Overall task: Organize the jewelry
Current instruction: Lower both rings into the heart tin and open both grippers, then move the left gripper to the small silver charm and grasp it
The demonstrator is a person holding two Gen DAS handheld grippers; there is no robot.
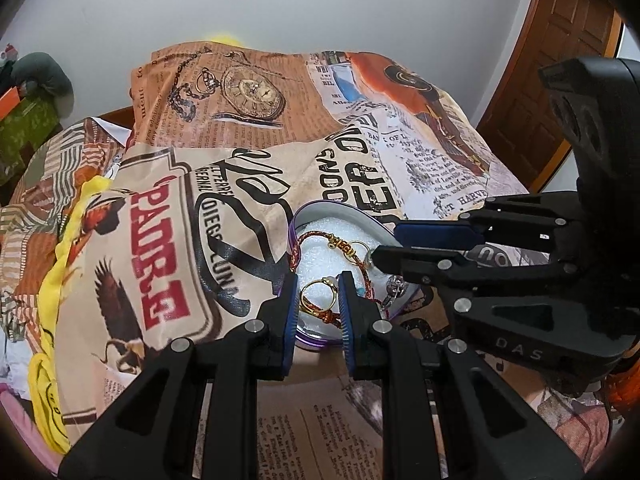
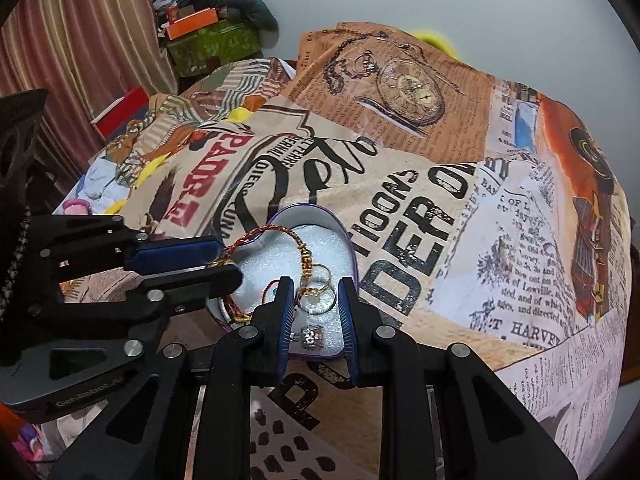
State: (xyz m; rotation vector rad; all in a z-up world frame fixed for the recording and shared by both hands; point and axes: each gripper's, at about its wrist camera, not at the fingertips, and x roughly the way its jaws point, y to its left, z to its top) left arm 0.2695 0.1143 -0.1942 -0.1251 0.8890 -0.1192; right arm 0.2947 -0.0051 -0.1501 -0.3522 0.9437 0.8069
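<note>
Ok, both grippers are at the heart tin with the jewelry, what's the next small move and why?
Probably ease the right gripper down onto the silver gem-set ring lying between its open jaws, near the rim of the purple heart-shaped tin. The left gripper hovers open over a gold ring.

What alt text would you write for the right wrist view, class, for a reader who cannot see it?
The open right gripper hovers over a heart-shaped purple tin holding rings and a red-and-gold braided bracelet on white padding. The left gripper reaches in from the left. The tin sits on a newspaper-print cloth.
</note>
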